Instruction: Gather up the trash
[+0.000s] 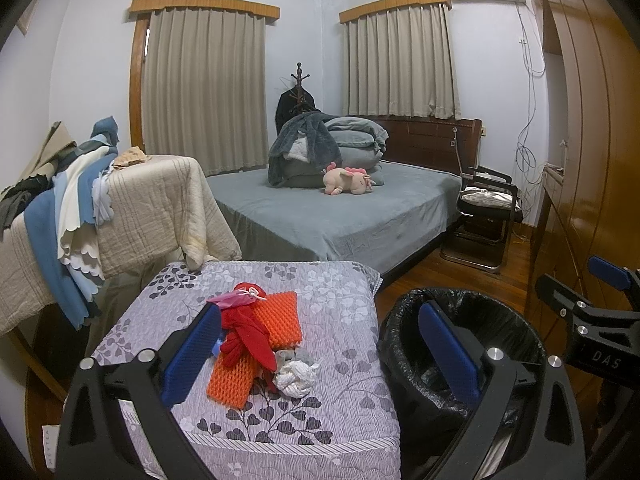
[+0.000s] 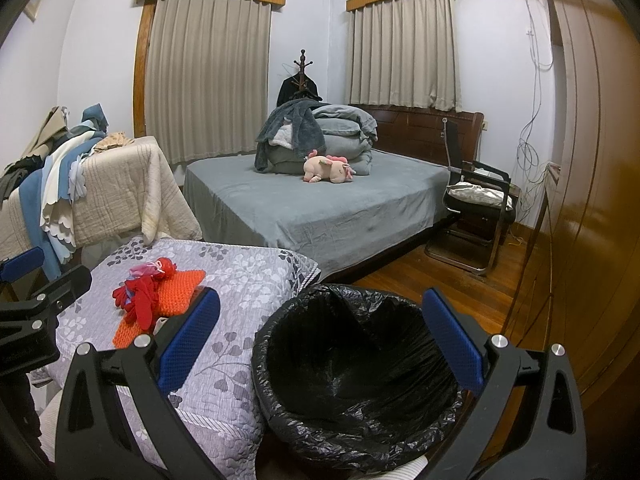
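Both wrist views face the bed, sharing the bin.

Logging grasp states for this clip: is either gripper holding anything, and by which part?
Nothing is held. The left gripper and the right gripper are both open and empty.

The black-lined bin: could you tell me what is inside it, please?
The bin shows only its crumpled black liner; no trash is visible, though folds hide the bottom.
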